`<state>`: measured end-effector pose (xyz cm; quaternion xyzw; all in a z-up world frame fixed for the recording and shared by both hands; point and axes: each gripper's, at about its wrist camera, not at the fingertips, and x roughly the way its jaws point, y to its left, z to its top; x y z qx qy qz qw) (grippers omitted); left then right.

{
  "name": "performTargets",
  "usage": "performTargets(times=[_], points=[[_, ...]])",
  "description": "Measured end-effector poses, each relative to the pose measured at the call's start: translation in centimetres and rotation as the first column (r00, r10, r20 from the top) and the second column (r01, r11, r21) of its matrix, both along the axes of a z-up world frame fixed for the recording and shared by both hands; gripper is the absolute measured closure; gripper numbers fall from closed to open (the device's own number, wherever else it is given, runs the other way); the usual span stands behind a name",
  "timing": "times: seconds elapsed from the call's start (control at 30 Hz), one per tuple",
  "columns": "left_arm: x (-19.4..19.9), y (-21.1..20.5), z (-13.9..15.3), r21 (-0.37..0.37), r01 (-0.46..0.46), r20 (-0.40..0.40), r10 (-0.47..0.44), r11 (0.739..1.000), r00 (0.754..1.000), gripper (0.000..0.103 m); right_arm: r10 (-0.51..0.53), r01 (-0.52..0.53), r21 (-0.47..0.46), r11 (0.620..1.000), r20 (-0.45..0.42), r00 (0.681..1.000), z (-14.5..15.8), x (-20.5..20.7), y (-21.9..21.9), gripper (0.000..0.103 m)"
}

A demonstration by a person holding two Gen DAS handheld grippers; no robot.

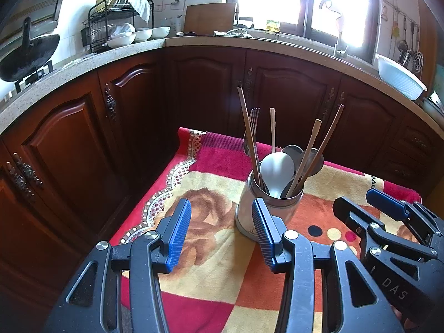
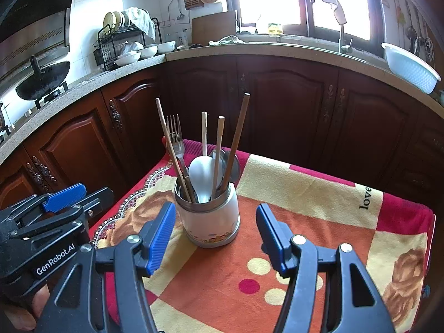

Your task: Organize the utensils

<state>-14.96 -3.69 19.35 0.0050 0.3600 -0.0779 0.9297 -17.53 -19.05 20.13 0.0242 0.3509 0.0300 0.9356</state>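
A white utensil holder [image 2: 212, 220] with a steel rim stands upright on the patterned cloth [image 2: 305, 194]. It holds a white spoon [image 2: 202, 173], a fork [image 2: 174, 136], metal spoons and several wooden chopsticks [image 2: 236, 138]. My right gripper [image 2: 215, 236] is open and empty, just in front of the holder. My left gripper [image 1: 222, 231] is open and empty, to the left of and in front of the holder [image 1: 249, 211]. The right gripper also shows at the right of the left wrist view [image 1: 369, 205].
The cloth covers a small table with edges at the left and far side. Dark wooden cabinets [image 2: 277, 105] and a stone counter [image 2: 277, 48] curve behind it, bearing a wok [image 2: 41, 80], a dish rack [image 2: 125, 41] and a white basin [image 2: 410, 69].
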Motion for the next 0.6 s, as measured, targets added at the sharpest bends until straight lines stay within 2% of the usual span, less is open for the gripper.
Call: performTargets(times=[0.6], points=[[-0.27, 0.22, 0.12, -0.006, -0.008, 0.003, 0.008, 1.000, 1.000, 0.021, 0.013, -0.013, -0.006, 1.000, 0.001, 1.000, 0.02, 0.19, 0.49, 0.040]])
